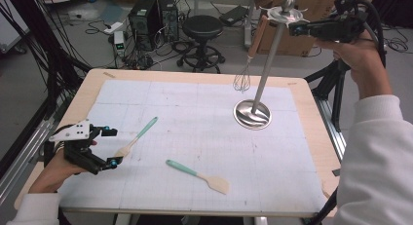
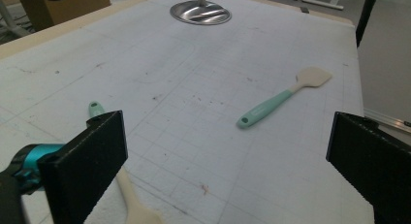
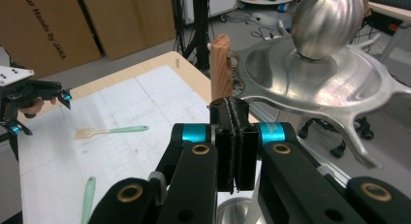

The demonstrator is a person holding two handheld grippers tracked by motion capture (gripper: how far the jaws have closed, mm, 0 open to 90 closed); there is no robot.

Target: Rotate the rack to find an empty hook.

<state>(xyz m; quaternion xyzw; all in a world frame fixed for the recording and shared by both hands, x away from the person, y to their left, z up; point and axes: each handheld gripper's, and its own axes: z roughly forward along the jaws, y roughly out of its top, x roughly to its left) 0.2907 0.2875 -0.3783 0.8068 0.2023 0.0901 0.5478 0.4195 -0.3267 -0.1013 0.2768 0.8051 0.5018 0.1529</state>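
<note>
Three utensils counted against one hanging rack; one hung, two left to hang, as judged from the layout.

1. Polished steel utensil stand [image 1: 268, 64]: round base, slim pole, hooked disc and ball knob on top. Upright on white gridded mat [image 1: 195, 103]. Landmark for all entries below.
2. Wire whisk with wooden handle [image 1: 248, 59]: hanging from a hook on the stand's top disc, wires dangling clear of the mat beside the pole. Counted as done.
3. Cream-bladed spatula with mint-green handle [image 1: 197, 175]: flat on the mat, well apart from the stand's base, toward the person's side. Not yet hung.
4. Second cream-and-mint spatula [image 1: 139, 137]: flat on the mat, farther from the stand than item 3, blade end just beside the left gripper. Not yet hung.
5. Left gripper [image 1: 113, 147]: low over the mat, far from the stand; jaws spread wide, nothing between them. Probably placed for the pick-up of item 4.
6. Right gripper [image 1: 292, 29]: raised level with the stand's top disc, just beside the whisk's handle; jaws pressed fully together, nothing visibly caught between the pads.
</note>
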